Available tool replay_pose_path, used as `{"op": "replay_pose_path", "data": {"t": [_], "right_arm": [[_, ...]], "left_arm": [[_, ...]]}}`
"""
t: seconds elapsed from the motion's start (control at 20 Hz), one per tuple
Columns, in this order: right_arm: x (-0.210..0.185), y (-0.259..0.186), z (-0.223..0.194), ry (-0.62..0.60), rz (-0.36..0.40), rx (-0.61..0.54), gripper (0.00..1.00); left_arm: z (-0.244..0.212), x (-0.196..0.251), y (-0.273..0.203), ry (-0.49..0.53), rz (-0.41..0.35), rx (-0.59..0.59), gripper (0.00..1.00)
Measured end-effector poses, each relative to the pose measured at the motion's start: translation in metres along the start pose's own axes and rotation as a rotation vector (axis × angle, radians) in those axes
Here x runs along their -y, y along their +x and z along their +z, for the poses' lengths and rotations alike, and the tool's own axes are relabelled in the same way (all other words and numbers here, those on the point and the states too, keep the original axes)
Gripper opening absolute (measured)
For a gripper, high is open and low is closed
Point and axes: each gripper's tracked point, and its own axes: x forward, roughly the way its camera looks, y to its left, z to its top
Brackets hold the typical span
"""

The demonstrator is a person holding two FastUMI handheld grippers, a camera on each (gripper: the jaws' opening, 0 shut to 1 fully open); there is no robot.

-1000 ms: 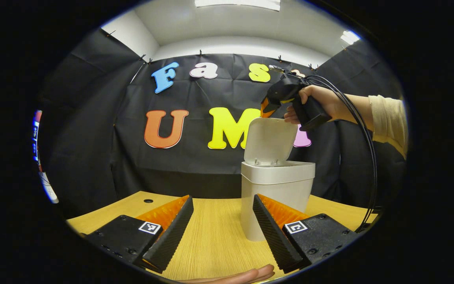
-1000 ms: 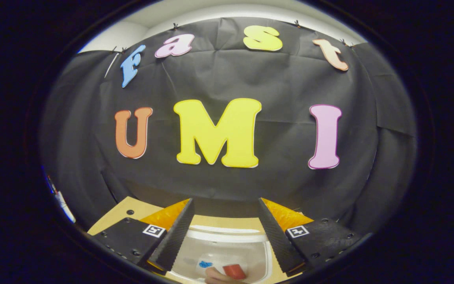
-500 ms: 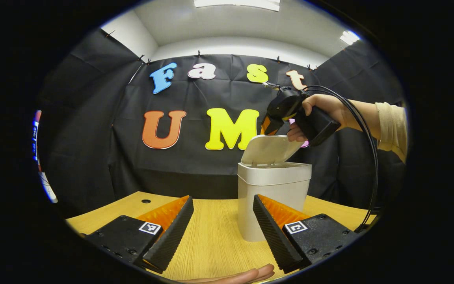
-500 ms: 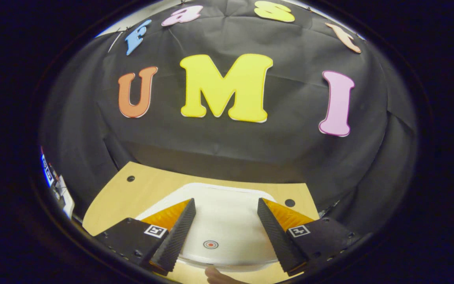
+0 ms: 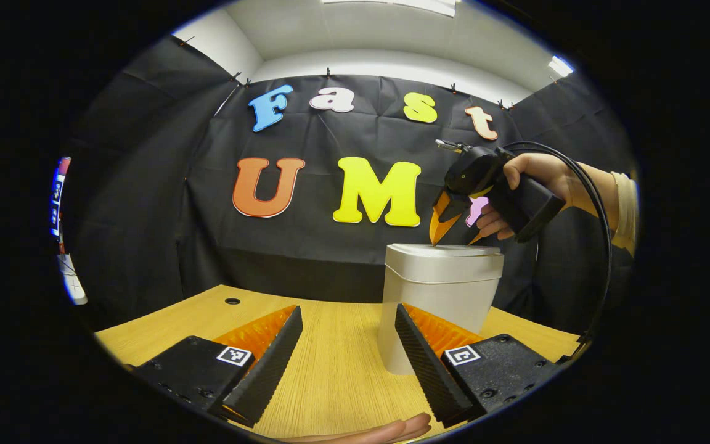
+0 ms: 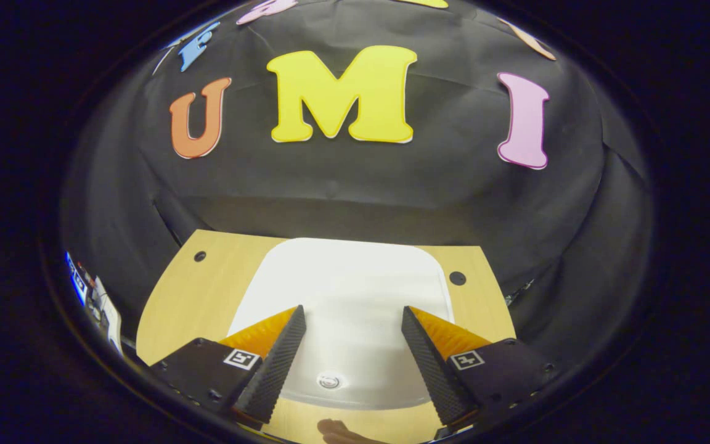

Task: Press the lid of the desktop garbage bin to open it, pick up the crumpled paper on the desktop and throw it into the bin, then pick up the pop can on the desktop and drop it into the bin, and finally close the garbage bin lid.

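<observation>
A: Where does your bin stand?

B: Your bin (image 5: 438,305) stands upright on the wooden table (image 5: 330,364), toward the right and far side, close to the black cloth wall. Its lid (image 6: 346,308) lies flat and shut on the rim.

A: And your right gripper?

B: In the left gripper view your right gripper (image 5: 453,237) points down with its tips on the lid, near the lid's middle, your hand (image 5: 530,182) around the handle and a black cable looping off to the right. In the right gripper view its fingers (image 6: 275,361) are spread apart, with the white lid between them and a small round mark on the lid near its near edge.

A: Your left gripper?

B: Your left gripper (image 5: 346,364) hovers low over the table, fingers spread, gripping nothing. Its right finger overlaps the foot of the bin in the view; I cannot tell whether they touch.

A: What room do you have?

B: Bare wood runs left of the bin to the table's left edge. Two small dark holes (image 6: 199,255) sit near the far edge, one on each side of the bin.
</observation>
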Motion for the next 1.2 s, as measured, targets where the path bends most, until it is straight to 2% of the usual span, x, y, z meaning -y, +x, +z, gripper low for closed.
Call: {"op": "replay_pose_path", "data": {"t": [0.2, 0.55, 0.95, 1.15, 1.2], "right_arm": [[0.002, -0.013, -0.012, -0.006, 0.014, 0.062, 0.97], [0.000, -0.022, -0.024, 0.025, -0.011, 0.269, 0.97], [0.001, -0.033, -0.043, 0.067, -0.017, 0.370, 0.99], [0.000, -0.031, -0.052, 0.071, -0.056, 0.376, 0.98], [-0.001, -0.033, -0.048, 0.093, -0.057, 0.412, 0.99]], "left_arm": [[0.002, -0.004, -0.001, 0.018, 0.013, 0.004, 0.98], [0.012, -0.014, -0.006, 0.039, 0.048, 0.028, 0.97], [0.017, -0.014, -0.011, 0.041, 0.049, 0.041, 0.97], [0.023, -0.017, -0.014, 0.024, 0.052, 0.057, 0.97], [0.025, -0.019, -0.015, 0.015, 0.051, 0.057, 0.97]]}}
